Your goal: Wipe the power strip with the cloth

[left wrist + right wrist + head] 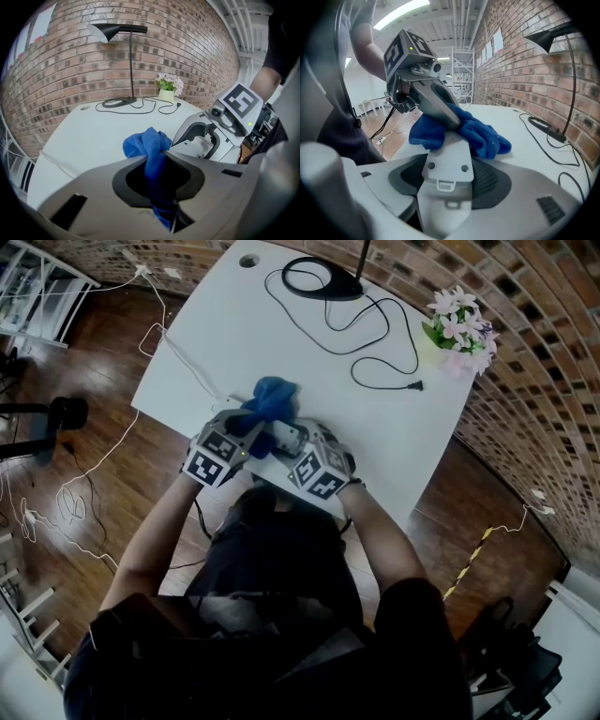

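Plainly the wipe is under way rather than finished. The left gripper (158, 165) has its jaws nipped narrowly on a fold of the blue cloth (149, 146), and the free bunch of cloth lies on the far part of the power strip (446, 157). The right gripper (449, 179) stands wide, but only because it is clamped across the strip's near end, with the white body filling the gap between the pads.

The strip sits at the near edge of the white table (281, 334), between the two grippers, at six o'clock from the table's middle in the head view.

**Done so far:** both things are picked up and the cloth has met the strip. No view shows how much of the surface has actually been rubbed.

**Left to do, as I judge it:** strokes along the whole length. The end under the right jaws is covered and would need a change of grip before the cloth can reach it.

**Long axis:** in the right gripper view the strip runs from six o'clock up toward twelve, away from the camera and under the cloth. In the head view it seems to lie from about four o'clock to ten o'clock, though the grippers and cloth hide most of it. Its white cord leaves toward ten o'clock, off the table's left edge. The near face shows two small holes and a clip, so this is possibly the underside.
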Available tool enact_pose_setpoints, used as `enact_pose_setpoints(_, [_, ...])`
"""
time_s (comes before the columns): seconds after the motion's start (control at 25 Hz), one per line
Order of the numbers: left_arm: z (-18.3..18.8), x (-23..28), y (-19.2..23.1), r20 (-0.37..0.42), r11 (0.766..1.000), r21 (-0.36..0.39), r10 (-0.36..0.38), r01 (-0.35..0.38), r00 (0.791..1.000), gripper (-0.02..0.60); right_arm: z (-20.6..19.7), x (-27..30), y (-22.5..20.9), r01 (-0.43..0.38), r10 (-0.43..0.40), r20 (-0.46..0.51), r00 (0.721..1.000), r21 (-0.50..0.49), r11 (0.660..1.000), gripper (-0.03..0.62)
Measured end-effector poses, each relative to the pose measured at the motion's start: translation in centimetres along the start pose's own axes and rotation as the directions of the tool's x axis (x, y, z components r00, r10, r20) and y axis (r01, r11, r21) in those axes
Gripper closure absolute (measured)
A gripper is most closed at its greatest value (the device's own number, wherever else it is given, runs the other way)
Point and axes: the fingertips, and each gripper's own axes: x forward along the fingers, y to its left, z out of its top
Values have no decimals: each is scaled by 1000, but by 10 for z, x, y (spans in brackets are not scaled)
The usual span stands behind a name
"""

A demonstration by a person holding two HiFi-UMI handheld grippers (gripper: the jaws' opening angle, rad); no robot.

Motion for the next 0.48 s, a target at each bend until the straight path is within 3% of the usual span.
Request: enact_pose_setpoints(0.48, [-10,-15,32,21,999,-13,51,-51,998,515,1,0,-1,11,-11,-3,1000,9,1000,316])
